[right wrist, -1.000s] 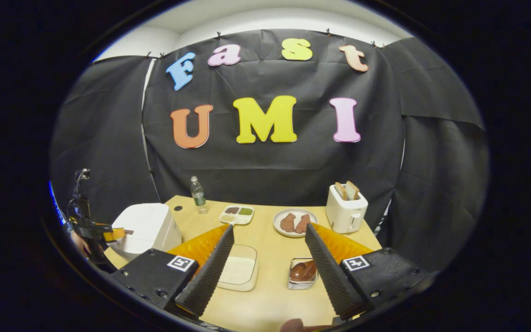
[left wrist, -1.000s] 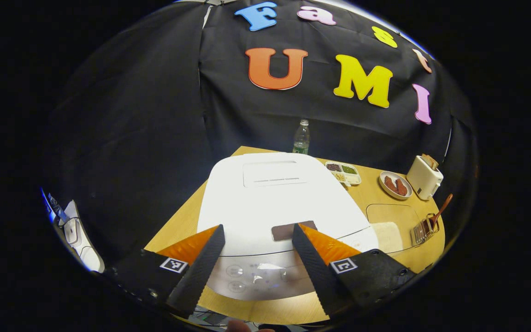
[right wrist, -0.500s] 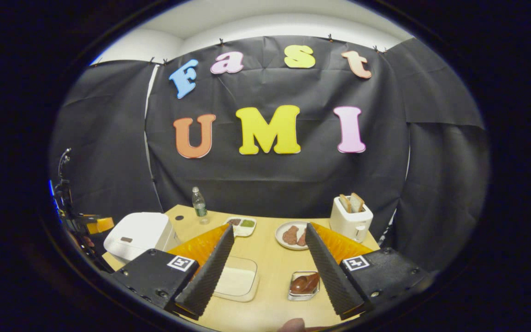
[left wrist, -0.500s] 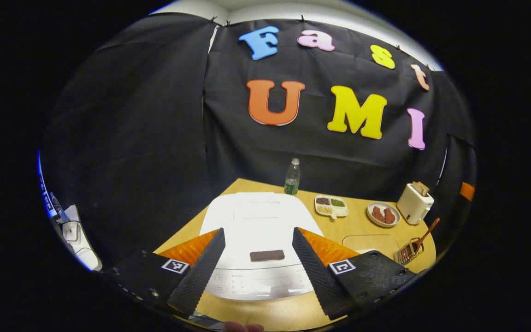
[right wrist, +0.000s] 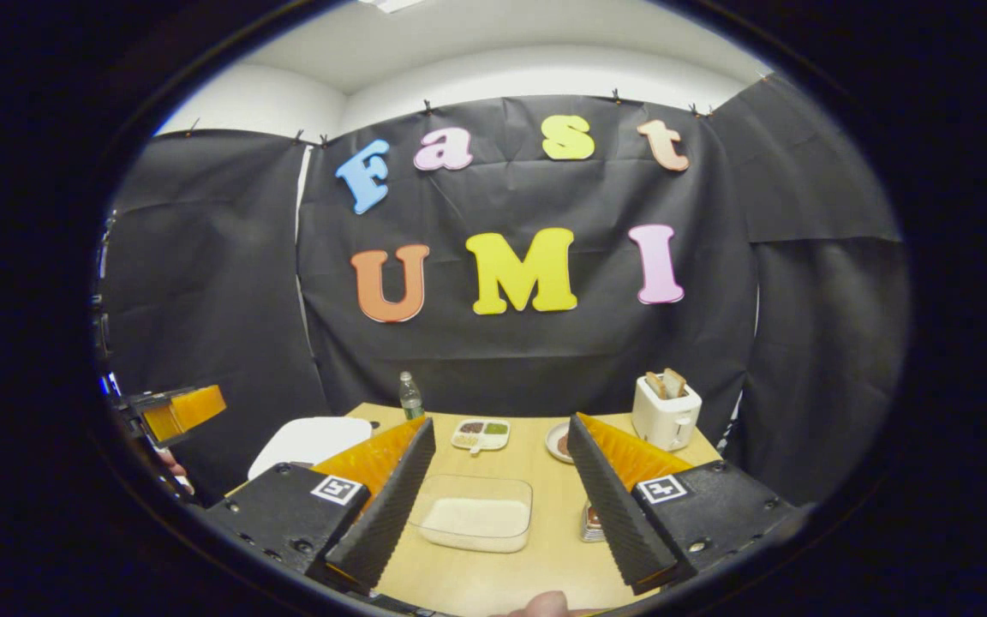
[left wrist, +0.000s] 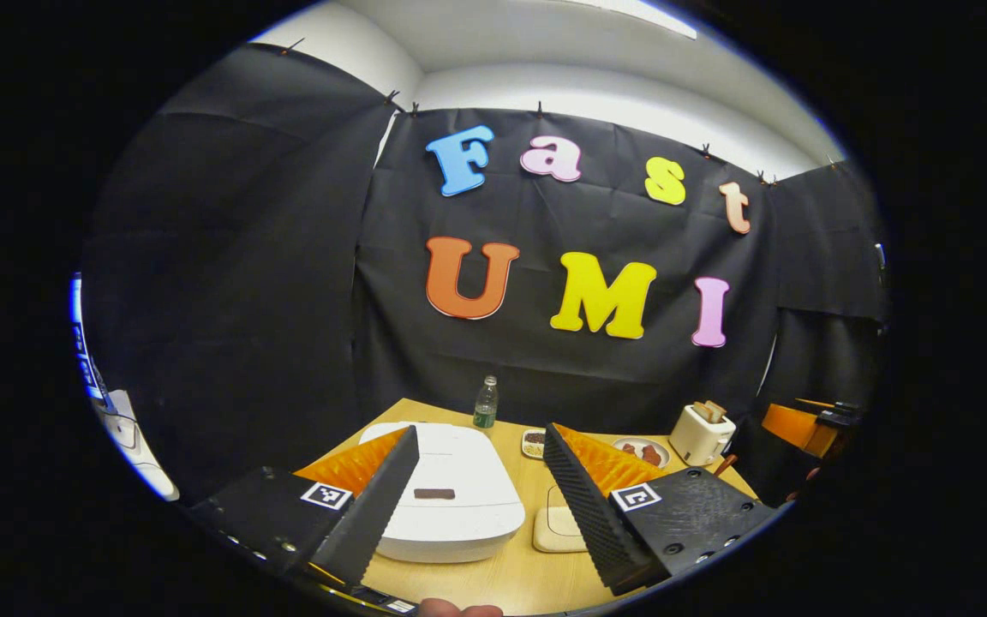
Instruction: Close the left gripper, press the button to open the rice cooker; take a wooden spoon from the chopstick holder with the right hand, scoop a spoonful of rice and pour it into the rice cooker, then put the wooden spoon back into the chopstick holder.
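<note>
The white rice cooker (left wrist: 451, 514) sits on the wooden table (left wrist: 511, 574) with its lid down and a dark button (left wrist: 434, 494) on top. My left gripper (left wrist: 478, 431) hangs open above and in front of it, touching nothing. In the right gripper view the cooker (right wrist: 305, 439) is at the left, and my right gripper (right wrist: 500, 422) is open and empty above the clear container of rice (right wrist: 478, 514). The chopstick holder (right wrist: 589, 519) peeks out beside the right finger, and most of it is hidden. A brown spoon handle (left wrist: 723, 464) shows near the toaster.
At the back of the table stand a water bottle (right wrist: 409, 396), a divided tray of grains (right wrist: 481, 433), a plate (right wrist: 558, 439) and a white toaster with bread (right wrist: 666, 410). The other gripper's orange fingers (right wrist: 176, 410) float off the table's left side.
Both grippers have pulled back and tilted upward, so the table looks smaller and lower. The left gripper has drawn well away from the cooker, whose lid stays down.
</note>
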`<state>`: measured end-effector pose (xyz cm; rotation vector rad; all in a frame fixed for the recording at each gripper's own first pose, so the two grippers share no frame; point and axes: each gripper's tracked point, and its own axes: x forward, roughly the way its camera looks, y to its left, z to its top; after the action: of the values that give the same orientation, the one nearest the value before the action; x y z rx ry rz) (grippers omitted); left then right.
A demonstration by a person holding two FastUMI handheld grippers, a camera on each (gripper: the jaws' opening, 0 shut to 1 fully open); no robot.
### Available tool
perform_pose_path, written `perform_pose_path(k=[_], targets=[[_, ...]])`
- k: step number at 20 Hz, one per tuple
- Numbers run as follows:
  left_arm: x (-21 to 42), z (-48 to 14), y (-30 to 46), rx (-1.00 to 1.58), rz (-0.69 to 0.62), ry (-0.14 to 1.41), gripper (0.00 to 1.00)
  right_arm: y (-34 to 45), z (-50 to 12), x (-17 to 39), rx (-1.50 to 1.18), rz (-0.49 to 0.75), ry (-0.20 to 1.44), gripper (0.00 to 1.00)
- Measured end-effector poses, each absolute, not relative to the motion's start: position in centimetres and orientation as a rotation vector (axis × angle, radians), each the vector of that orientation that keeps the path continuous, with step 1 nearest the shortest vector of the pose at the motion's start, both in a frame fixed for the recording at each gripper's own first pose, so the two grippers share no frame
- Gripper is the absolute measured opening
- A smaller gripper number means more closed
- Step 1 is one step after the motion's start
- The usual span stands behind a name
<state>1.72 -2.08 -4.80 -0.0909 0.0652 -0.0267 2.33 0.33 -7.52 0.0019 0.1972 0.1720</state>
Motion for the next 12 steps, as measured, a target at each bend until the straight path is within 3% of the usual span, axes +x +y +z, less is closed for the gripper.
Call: perform_pose_path(k=[8, 12], targets=[[-7.0, -1.9, -3.4, -0.031, -0.075, -0.042, 0.94, 0.4, -5.8, -8.3, -0.045, 0.068, 0.158, 1.00], [-9.1, -1.3, -4.3, -0.044, -0.097, -0.055, 0.94, -0.3, -4.0, -10.7, -0.042, 0.036, 0.122, 1.00]])
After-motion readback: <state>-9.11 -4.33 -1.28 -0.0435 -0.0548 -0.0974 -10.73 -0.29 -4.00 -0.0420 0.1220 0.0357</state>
